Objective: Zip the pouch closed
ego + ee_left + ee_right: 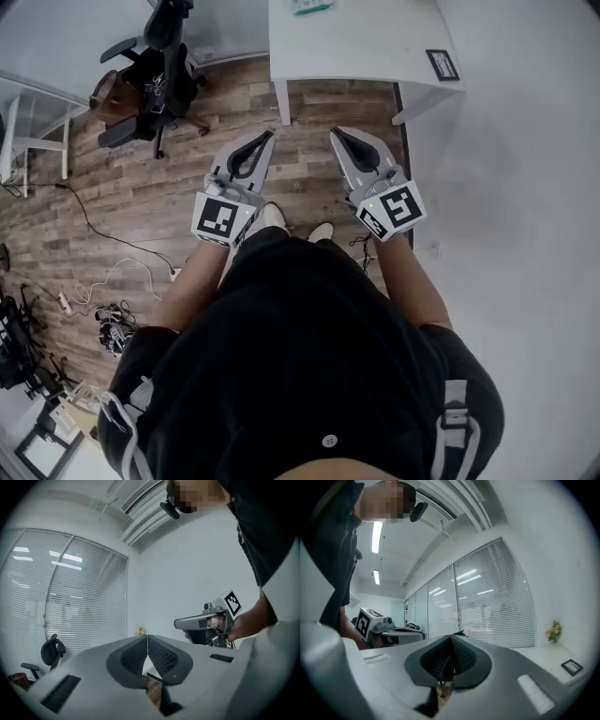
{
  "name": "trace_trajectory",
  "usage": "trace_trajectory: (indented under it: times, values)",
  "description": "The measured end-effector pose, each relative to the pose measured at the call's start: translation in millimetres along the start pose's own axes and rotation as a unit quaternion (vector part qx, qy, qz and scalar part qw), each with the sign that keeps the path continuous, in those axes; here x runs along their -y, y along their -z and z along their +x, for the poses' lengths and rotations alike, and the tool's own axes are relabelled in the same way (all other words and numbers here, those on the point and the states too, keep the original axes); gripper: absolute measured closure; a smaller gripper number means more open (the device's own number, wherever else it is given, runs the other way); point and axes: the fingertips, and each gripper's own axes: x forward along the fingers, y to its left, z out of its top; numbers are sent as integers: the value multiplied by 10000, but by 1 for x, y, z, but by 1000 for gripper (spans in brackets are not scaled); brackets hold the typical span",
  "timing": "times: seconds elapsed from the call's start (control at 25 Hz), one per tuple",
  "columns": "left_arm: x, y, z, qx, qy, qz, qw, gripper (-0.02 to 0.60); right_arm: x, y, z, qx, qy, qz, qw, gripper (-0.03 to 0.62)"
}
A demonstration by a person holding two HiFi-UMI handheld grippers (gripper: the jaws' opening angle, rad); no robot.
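Above the wood floor [141,206], short of the white table [375,56]: left gripper [266,139] and right gripper [337,136] level, jaws pressed together, empty. Probably a ready stance; no pouch visible.

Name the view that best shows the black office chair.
Head view: the black office chair appears nearly whole, from above. The left gripper view shows only its back and armrest, small; the right gripper view shows nothing clear of it.
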Motion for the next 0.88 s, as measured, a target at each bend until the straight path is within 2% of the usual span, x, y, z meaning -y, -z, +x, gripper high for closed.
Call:
trace_trajectory:
  times: [0.32, 0.52, 0.88]
  values:
    - [9, 7, -5, -112, 133, 30, 9998, 571, -6, 4, -7, -123, -25, 58, 9999, 581]
    - [9, 4, -5, -69, 113, 69, 9999, 566, -5, 9, -10, -163, -13, 64, 9998, 531]
    - [10, 2, -7, -18, 271, -13, 9996, 451, -5, 5, -6, -205, -87, 24, 9997, 387]
